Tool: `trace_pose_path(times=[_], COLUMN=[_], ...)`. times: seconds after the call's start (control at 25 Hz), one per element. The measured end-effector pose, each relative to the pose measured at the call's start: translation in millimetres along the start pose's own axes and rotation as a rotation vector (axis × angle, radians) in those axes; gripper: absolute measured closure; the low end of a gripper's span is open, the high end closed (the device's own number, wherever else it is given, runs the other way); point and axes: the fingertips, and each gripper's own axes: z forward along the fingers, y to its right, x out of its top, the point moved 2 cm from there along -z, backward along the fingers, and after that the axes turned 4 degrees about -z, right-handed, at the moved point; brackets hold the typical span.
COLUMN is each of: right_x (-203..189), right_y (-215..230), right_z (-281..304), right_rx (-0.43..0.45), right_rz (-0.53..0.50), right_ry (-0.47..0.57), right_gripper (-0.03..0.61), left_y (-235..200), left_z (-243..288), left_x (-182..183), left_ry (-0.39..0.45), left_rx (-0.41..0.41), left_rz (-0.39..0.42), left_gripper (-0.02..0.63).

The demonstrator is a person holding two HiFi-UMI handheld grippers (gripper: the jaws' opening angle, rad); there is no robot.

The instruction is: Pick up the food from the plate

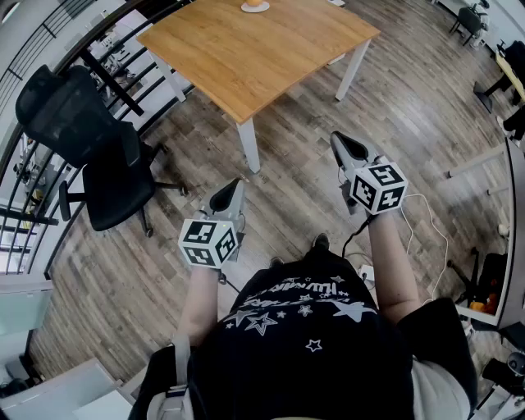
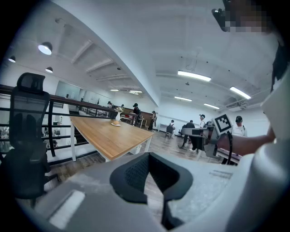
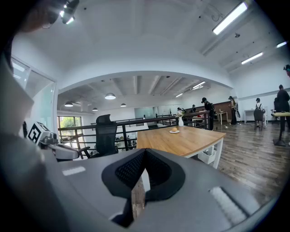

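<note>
Wood-plank flooring [image 1: 426, 115] stretches across an open office, where a person stands holding a gripper in each hand, both reaching forward and tipped slightly downward. Jaws of the left gripper [image 1: 235, 187] are pressed together with nothing between them; its own view shows the dark pads meeting at the tips, with only a sliver of floor seen through the hollow behind them. Jaws of the right gripper [image 1: 343, 144] are likewise closed and empty, and it is held a little further forward. Both grippers hang in the air, apart from each other and touching nothing. A black office chair [image 1: 90, 139] stands off to the left beside a dark railing [image 1: 107, 78]. Ahead is a light wooden table [image 1: 254, 49] on white legs, well apart from both grippers. Near its far edge sits a small white plate [image 1: 245, 8], and the food [image 1: 255, 2], a small orange-brown piece, rests on it. Several people [image 2: 136, 111] stand in the distance.
</note>
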Motion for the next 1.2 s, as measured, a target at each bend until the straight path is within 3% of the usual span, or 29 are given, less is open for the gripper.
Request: trace_pose_path(times=[0.56,0.96,1.2], right_x=[-4.7,-31.3,-51.2], right_y=[-19.1,-30.3,-3.4], right_z=[-16.2,-38.2,-54.5], right_rx=[-0.012,-0.046,-0.084], right_rz=[0.005,-0.037,0.076], right_ry=[-0.012,-0.087,-0.058], right_gripper=[0.578,0.577,0.576], left_y=[-4.1,-3.6,11.3], left_z=[-23.5,-32.4,-17.0], left_x=[-11.8,-34.5,-43.6], left_ry=[-0.005,-0.051,-0.084], left_rx=[0.013,0.000,-0.017], left_rz=[-0.021,-0.051,-0.036], left_gripper=[0.612,0.612,0.612])
